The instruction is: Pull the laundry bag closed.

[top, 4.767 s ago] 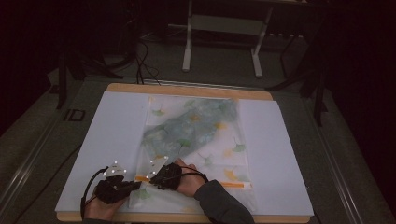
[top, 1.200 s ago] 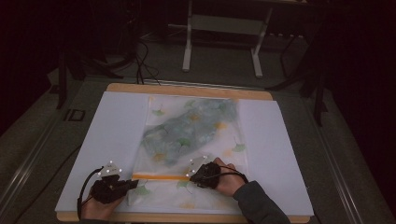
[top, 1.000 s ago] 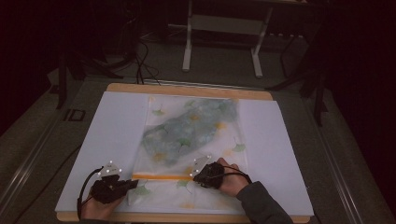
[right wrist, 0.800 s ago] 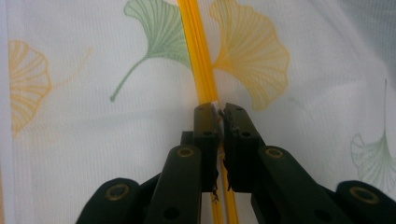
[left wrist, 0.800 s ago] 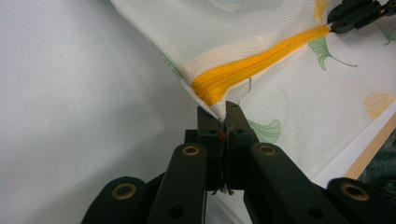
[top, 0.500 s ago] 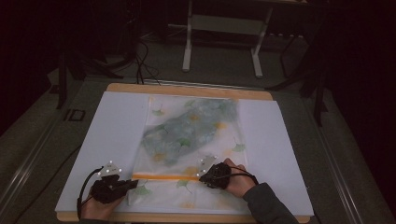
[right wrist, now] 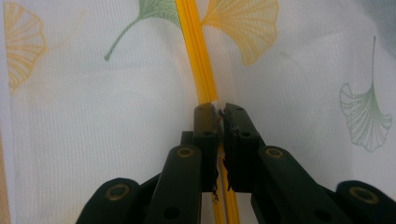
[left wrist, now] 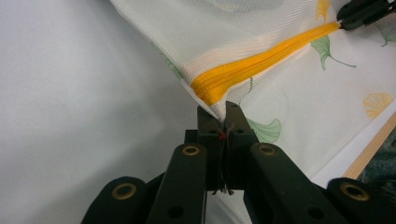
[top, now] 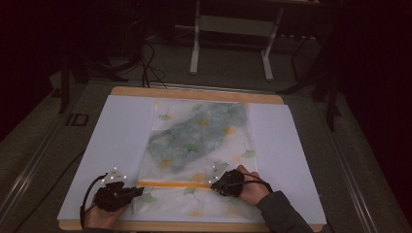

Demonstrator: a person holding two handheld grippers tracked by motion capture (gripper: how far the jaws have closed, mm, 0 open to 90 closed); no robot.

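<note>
1. Mesh bag (top: pixel 199 145) with printed ginkgo leaves lies flat in the middle of the white counter (top: pixel 121 141), with a grey-green cloth (top: pixel 194 133) inside it.
2. Its orange zipper (top: pixel 170 184) runs across the bag near the person's edge of the counter.
3. Left gripper (left wrist: pixel 220 122) has its fingers clamped on the bag's corner, at the left end of the zipper.
4. Right gripper (right wrist: pixel 218 114) has its fingers pressed together on the zipper, further to the right along the zipper line; the zipper pull itself I cannot see.
</note>
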